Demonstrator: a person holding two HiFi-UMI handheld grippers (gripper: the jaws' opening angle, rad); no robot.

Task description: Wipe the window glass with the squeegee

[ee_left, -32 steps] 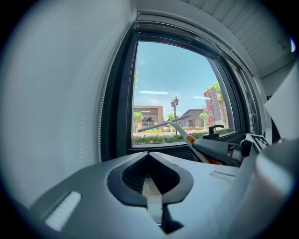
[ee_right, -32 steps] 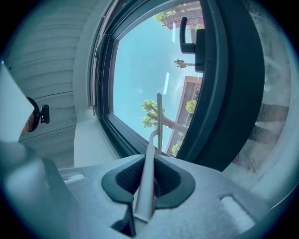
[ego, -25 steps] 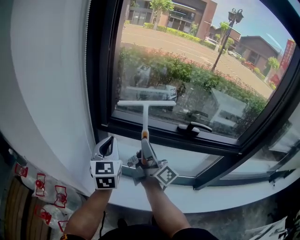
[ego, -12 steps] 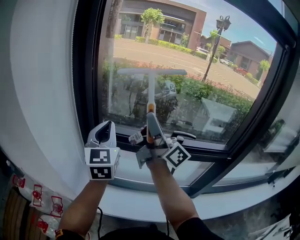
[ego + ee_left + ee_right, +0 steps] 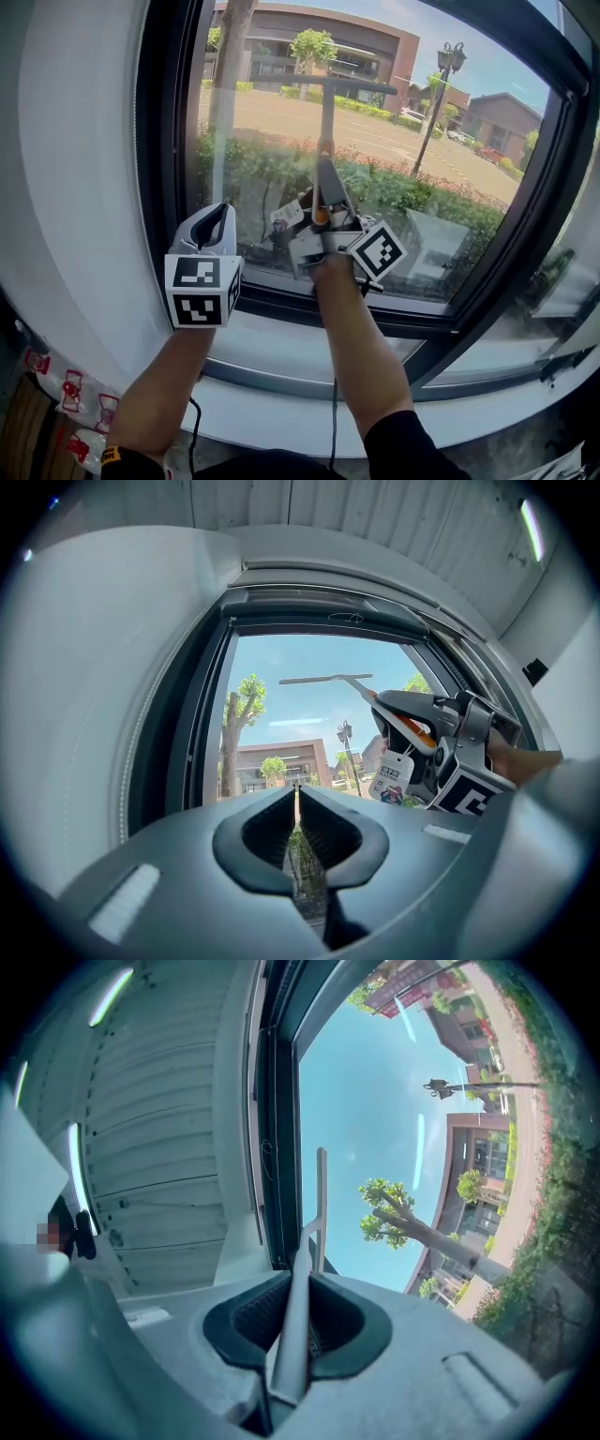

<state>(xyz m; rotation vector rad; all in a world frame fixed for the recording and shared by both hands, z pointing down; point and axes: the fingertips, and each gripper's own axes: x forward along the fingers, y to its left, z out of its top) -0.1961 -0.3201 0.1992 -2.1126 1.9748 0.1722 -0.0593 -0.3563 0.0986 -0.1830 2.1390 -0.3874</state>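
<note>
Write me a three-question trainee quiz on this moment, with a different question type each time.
1. True or false: the left gripper is clamped on the squeegee.
2. Multiple choice: what sits between the jaws of the right gripper? A. the squeegee's blade. B. the squeegee's handle. C. nothing.
3. One word: in the head view, is the squeegee's blade on the window glass above or below the right gripper?

Key: 1 false, since its jaws are together on nothing; 2 B; 3 above.
</note>
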